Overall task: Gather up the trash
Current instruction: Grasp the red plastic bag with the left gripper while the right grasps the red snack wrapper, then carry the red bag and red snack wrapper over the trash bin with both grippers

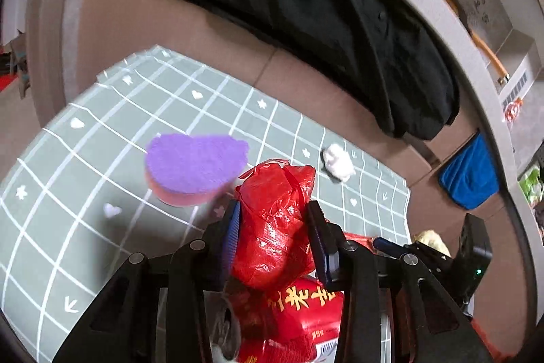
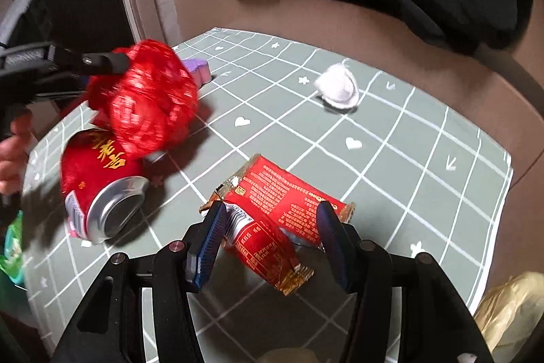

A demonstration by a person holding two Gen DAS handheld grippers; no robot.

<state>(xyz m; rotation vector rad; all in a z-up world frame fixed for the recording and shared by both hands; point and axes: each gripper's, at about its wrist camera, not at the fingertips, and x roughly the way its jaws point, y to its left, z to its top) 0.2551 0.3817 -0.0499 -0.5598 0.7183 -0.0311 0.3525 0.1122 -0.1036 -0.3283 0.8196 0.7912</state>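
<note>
Red crumpled plastic bag (image 1: 275, 220) sits clamped in the left hand-held gripper (image 1: 273, 227), lifted above a dented red drink can (image 2: 98, 189) on the grey checked counter (image 2: 408, 165). Right hand-held gripper (image 2: 272, 220), jaws wide, straddles a red foil wrapper (image 2: 282, 213); purple sponge (image 1: 193, 165) and white tissue wad (image 2: 336, 87) lie beyond.

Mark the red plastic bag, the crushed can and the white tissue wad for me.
red plastic bag (image 1: 275, 220), left wrist view, crumpled middle between the pads.
crushed can (image 2: 102, 179), right wrist view, red side wall.
white tissue wad (image 2: 338, 87), right wrist view, centre of the wad.
</note>
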